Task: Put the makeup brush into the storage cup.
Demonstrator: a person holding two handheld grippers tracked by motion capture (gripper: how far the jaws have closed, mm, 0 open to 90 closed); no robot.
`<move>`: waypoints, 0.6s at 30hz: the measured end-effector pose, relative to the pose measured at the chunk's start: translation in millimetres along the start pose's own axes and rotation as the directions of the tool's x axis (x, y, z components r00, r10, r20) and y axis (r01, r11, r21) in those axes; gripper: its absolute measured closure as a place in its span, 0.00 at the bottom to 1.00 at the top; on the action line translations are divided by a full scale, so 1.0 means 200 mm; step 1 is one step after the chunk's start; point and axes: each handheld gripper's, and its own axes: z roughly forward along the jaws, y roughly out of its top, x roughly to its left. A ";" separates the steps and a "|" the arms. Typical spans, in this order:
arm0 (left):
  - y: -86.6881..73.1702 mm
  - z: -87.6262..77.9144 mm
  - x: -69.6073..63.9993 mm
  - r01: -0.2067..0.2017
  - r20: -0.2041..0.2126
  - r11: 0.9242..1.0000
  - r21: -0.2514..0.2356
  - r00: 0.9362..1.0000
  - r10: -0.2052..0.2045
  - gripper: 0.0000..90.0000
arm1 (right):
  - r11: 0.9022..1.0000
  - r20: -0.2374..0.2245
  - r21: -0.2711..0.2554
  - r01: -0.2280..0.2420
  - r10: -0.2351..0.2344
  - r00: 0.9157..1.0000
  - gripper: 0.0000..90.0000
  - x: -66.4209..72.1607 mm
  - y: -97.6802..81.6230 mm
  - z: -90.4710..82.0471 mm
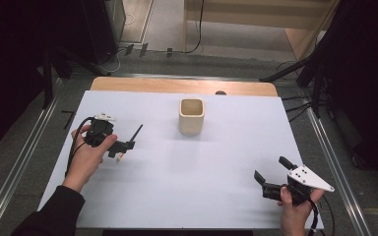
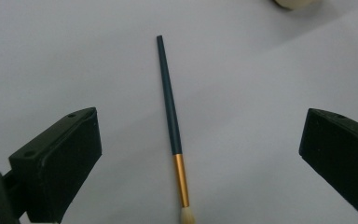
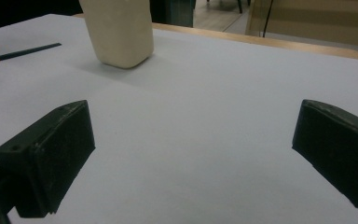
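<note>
A paintbrush (image 2: 170, 107) with a dark teal handle, gold ferrule and pale bristles lies flat on the white table (image 1: 202, 172). My left gripper (image 2: 199, 126) stands open, a jaw on each side of the brush and neither touching it. From above, the left gripper (image 1: 120, 149) hovers over the brush's bristle end, and the brush handle (image 1: 137, 132) points toward the far right. A cream square cup (image 1: 192, 115) stands upright mid-table. My right gripper (image 1: 271, 168) is open and holds nothing near the front right, facing the cup (image 3: 119, 32) and the brush (image 3: 23, 52).
A wooden strip (image 1: 182, 86) runs along the table's far edge. Metal rails (image 1: 325, 147) flank both sides of the table. Dark stands and cables sit on the floor beyond.
</note>
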 end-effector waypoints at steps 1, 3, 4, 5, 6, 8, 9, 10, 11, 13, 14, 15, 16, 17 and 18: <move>0.01 0.01 0.00 0.001 -0.010 1.000 0.022 1.000 -0.001 0.05 | 1.000 -0.002 0.003 0.002 -0.002 1.000 0.00 0.00 0.00 0.00; 0.03 0.03 0.00 -0.007 -0.034 0.998 0.066 0.999 0.009 0.08 | 1.000 -0.003 0.001 0.003 -0.003 1.000 0.00 0.00 0.00 0.00; 0.03 0.04 0.00 0.000 -0.047 0.997 0.080 0.999 0.004 0.11 | 1.000 -0.002 0.003 0.003 -0.003 1.000 0.00 0.00 0.00 0.00; 0.04 0.05 0.00 0.007 -0.057 0.995 0.103 0.998 -0.001 0.17 | 1.000 -0.002 0.003 0.004 -0.004 1.000 0.00 0.00 0.00 0.00; 0.04 0.06 0.00 0.006 -0.059 0.993 0.121 0.998 0.001 0.21 | 1.000 0.002 0.004 -0.001 0.001 1.000 0.00 0.00 0.00 0.00; 0.05 0.07 0.00 0.019 -0.064 0.989 0.149 0.998 -0.010 0.25 | 1.000 0.002 0.005 -0.004 0.004 1.000 0.00 0.00 0.00 0.00; 0.05 0.07 0.00 0.018 -0.060 0.987 0.162 0.998 -0.009 0.27 | 1.000 0.002 0.005 -0.001 0.001 1.000 0.00 -0.01 0.00 0.00; 0.05 0.07 0.00 0.021 -0.062 0.986 0.166 0.998 -0.011 0.31 | 1.000 0.002 0.007 -0.001 0.001 1.000 0.00 -0.01 0.00 0.00; 0.06 0.07 0.01 0.021 -0.065 0.985 0.173 0.998 -0.010 0.37 | 1.000 0.001 0.008 -0.003 0.002 1.000 0.00 -0.01 0.00 0.00; 0.06 0.08 0.01 0.016 -0.065 0.979 0.205 0.998 -0.003 0.46 | 1.000 0.001 0.009 -0.001 0.001 1.000 0.00 -0.01 -0.01 0.01; 0.07 0.08 0.01 0.017 -0.078 0.976 0.215 0.997 0.000 0.51 | 1.000 0.002 0.011 -0.002 0.002 1.000 0.00 -0.01 -0.01 0.01; 0.07 0.09 0.01 0.011 -0.082 0.971 0.237 0.997 0.009 0.51 | 1.000 0.002 0.011 -0.002 0.002 1.000 0.00 -0.01 -0.01 0.01; 0.07 0.09 0.01 0.012 -0.077 0.969 0.248 0.997 0.008 0.55 | 1.000 0.002 0.012 -0.002 0.002 1.000 0.00 -0.01 -0.01 0.01; 0.08 0.09 0.01 0.019 -0.080 0.965 0.260 0.997 0.002 0.61 | 1.000 0.000 0.012 0.000 0.000 1.000 0.00 -0.01 0.00 0.01; 0.08 0.10 0.01 0.020 -0.084 0.962 0.272 0.996 0.003 0.61 | 1.000 0.000 0.012 0.000 0.000 1.000 0.00 -0.01 0.00 0.01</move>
